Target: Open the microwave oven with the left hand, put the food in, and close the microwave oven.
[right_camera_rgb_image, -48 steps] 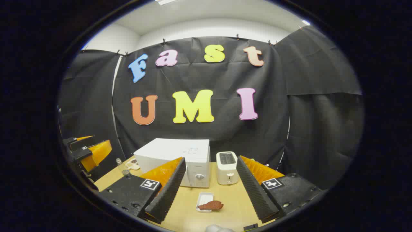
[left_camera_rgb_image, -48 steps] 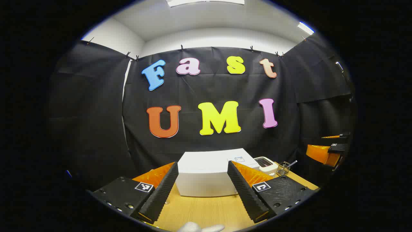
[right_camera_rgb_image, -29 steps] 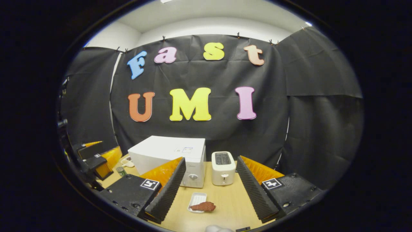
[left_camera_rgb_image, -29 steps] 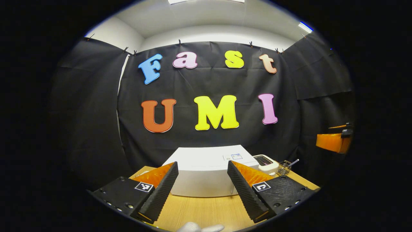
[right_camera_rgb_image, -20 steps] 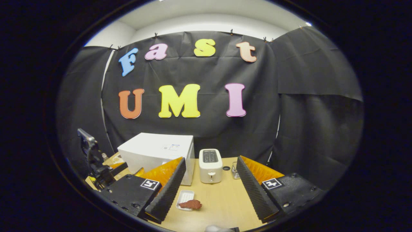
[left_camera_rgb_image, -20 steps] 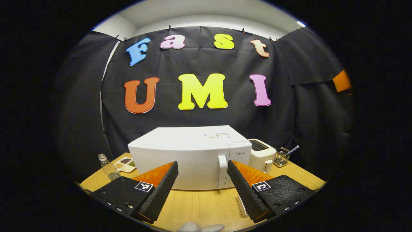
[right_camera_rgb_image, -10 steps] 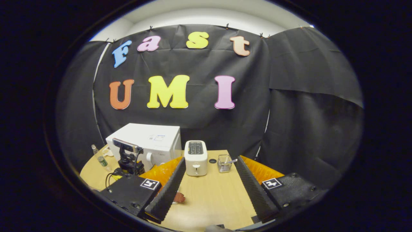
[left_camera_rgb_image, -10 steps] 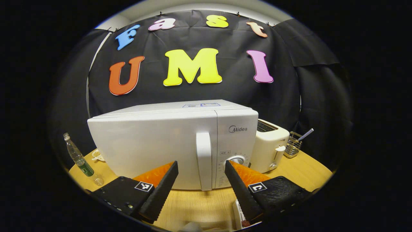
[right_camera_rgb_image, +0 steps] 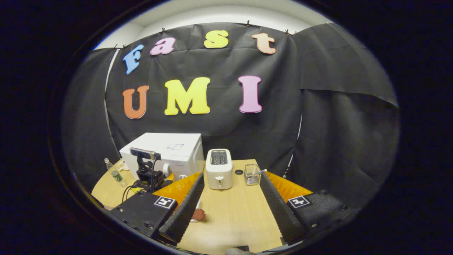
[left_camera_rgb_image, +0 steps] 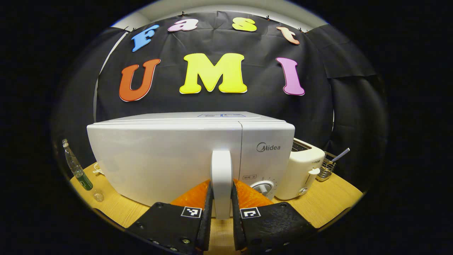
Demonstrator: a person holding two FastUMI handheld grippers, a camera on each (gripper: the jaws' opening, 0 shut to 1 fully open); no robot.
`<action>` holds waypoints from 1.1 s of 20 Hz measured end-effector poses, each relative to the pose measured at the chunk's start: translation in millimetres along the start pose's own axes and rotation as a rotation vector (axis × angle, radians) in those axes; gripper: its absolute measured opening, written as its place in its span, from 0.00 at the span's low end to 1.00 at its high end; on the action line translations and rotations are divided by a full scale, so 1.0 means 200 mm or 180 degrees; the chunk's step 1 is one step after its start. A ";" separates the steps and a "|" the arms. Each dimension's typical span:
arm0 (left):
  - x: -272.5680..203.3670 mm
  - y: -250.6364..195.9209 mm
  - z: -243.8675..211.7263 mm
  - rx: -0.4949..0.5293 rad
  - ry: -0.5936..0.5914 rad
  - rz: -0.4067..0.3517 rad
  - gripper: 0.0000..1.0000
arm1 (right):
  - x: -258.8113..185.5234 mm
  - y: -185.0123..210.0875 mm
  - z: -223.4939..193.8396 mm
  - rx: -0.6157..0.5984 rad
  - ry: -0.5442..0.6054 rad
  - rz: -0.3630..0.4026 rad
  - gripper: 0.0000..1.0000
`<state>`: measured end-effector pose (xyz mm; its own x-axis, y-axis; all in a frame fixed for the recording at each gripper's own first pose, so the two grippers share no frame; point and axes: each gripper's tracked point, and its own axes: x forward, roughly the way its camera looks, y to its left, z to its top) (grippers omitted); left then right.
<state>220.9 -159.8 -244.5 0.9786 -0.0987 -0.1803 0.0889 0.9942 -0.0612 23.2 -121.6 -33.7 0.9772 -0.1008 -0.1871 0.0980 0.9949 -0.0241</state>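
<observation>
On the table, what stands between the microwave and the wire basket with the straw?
The toaster stands between the microwave and the wire basket. The right gripper view shows all three in a row; the left gripper view shows the same order.

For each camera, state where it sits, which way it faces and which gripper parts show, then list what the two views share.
Left gripper view: rides the left gripper, close against the microwave front, facing its closed door; own fingers clamp the door handle.
Right gripper view: rides the right gripper, farther back above the table, facing the booth wall; own fingers apart, left gripper at the microwave.
Shared: microwave, toaster, bottle, wire basket.
</observation>
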 end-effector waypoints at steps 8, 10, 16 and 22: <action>-0.02 0.01 0.00 0.0087 0.0029 0.0067 0.14 | 0.03 0.03 -0.02 0.0007 0.0041 0.0119 1.00; -0.02 0.01 0.00 0.0076 0.0042 0.0062 0.14 | 0.03 0.04 -0.02 -0.0006 0.0036 0.0142 1.00; -0.03 0.01 -0.01 0.0081 0.0081 -0.0037 0.11 | 0.01 0.09 -0.01 -0.0048 0.0014 0.0211 1.00; -0.11 0.02 -0.04 0.0110 0.0072 -0.0082 0.11 | -0.02 0.13 -0.03 -0.0086 0.0024 0.0241 1.00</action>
<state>197.6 -154.3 -248.0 0.9715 -0.1248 -0.2013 0.1208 0.9922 -0.0321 21.5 -94.8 -39.8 0.9801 -0.0255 -0.1969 0.0188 0.9992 -0.0361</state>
